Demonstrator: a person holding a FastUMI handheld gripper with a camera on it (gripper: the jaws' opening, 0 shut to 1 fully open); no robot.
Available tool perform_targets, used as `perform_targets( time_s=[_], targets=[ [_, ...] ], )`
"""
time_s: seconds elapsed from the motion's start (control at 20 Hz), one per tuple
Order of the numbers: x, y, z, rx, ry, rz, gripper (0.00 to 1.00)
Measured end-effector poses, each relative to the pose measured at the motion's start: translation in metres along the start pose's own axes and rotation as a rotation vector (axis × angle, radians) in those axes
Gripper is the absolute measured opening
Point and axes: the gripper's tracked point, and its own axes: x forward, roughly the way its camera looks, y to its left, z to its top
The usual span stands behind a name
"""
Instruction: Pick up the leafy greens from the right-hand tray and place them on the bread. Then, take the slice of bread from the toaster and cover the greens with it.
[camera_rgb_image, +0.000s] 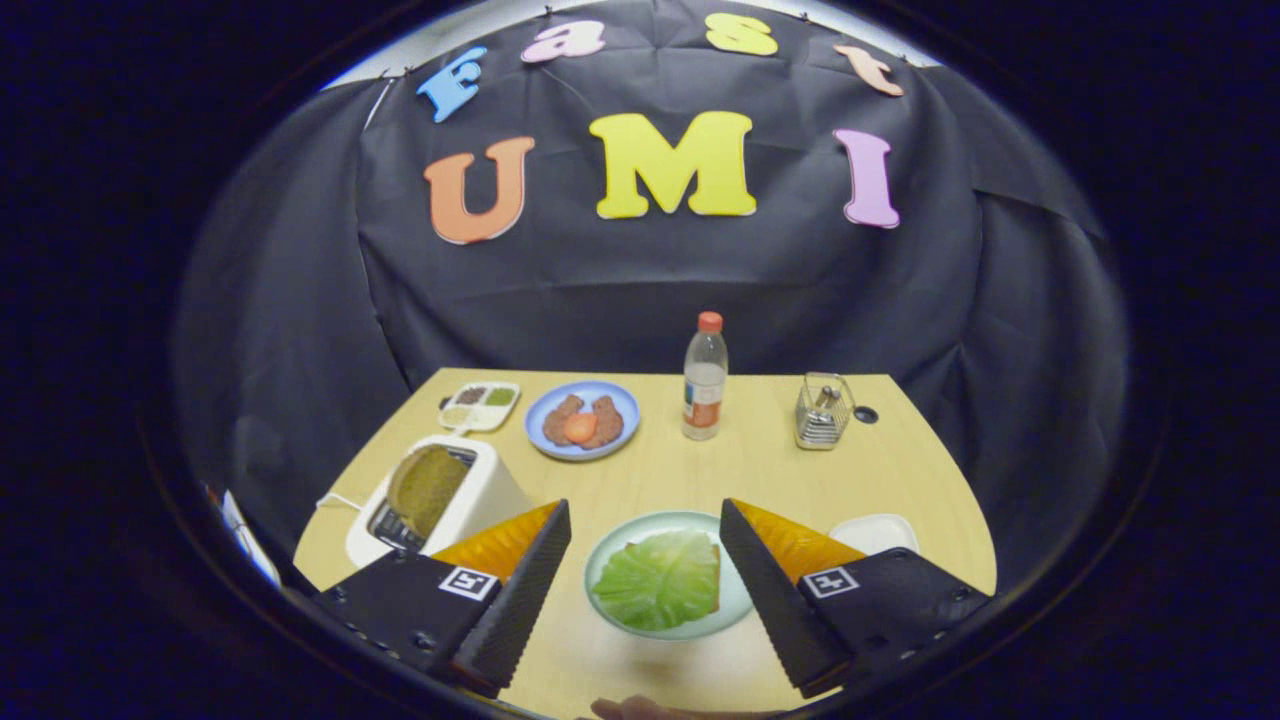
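Leafy greens (660, 585) lie spread over the bread (712, 575) on a pale green plate (735, 600), near the front of the table (760, 470) and between the two fingers of the hand-held gripper (645, 540), which is released: its fingers stand wide apart on either side of the plate, touching nothing. A little of the bread's brown edge shows at the right of the greens. To the left, a white toaster (480, 495) holds a slice of bread (425, 488) upright in its slot. A white tray (875, 532) sits just right of the right finger. Farther back stand a small divided dish (480, 405), a blue plate (583, 422) of food, a bottle (705, 378) with an orange cap, and a wire holder (822, 410).
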Motion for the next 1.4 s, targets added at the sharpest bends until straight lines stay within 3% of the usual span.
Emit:
perform_targets(
  time_s=[0.3, 0.6, 0.9, 1.0, 1.25, 1.4],
  targets=[
    [-0.011, 0.074, 0.019, -0.043, -0.088, 0.034, 0.96],
    [0.013, 0.144, 0.004, -0.007, -0.025, 0.050, 0.97],
    [0.060, 0.183, -0.023, -0.063, 0.050, -0.010, 0.96],
    [0.077, 0.189, -0.028, -0.070, 0.072, -0.036, 0.89],
    [0.093, 0.194, -0.043, -0.084, 0.148, -0.088, 0.51],
    [0.095, 0.187, -0.044, -0.076, 0.161, -0.129, 0.21]
  ],
)
